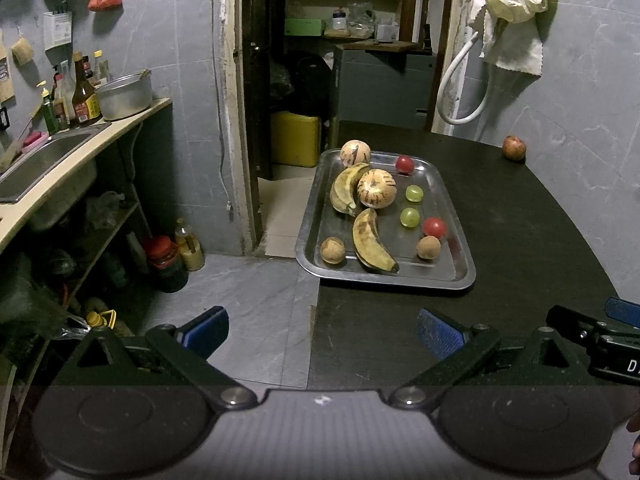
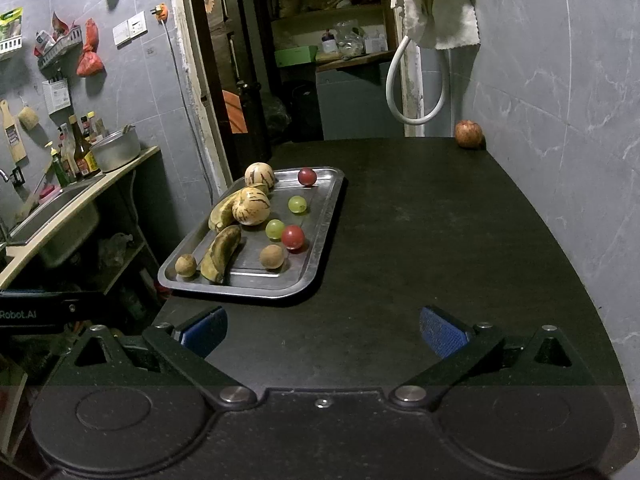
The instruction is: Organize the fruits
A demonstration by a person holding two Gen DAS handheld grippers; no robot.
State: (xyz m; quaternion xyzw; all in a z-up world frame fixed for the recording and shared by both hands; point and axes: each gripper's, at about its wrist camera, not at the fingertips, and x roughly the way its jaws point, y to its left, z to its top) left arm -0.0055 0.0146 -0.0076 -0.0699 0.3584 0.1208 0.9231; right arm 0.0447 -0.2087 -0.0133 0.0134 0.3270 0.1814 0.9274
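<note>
A steel tray sits at the left edge of a dark table. It holds two striped melons, two spotted bananas, two green grapes, two red tomatoes and two brown round fruits. A reddish apple lies alone at the table's far right corner by the wall. My left gripper is open and empty, near the table's front left edge. My right gripper is open and empty over the table's front.
A counter with a sink, bottles and a metal pot runs along the left. Jars stand on the floor below. A doorway with a yellow container lies behind the tray. A tiled wall bounds the table's right side.
</note>
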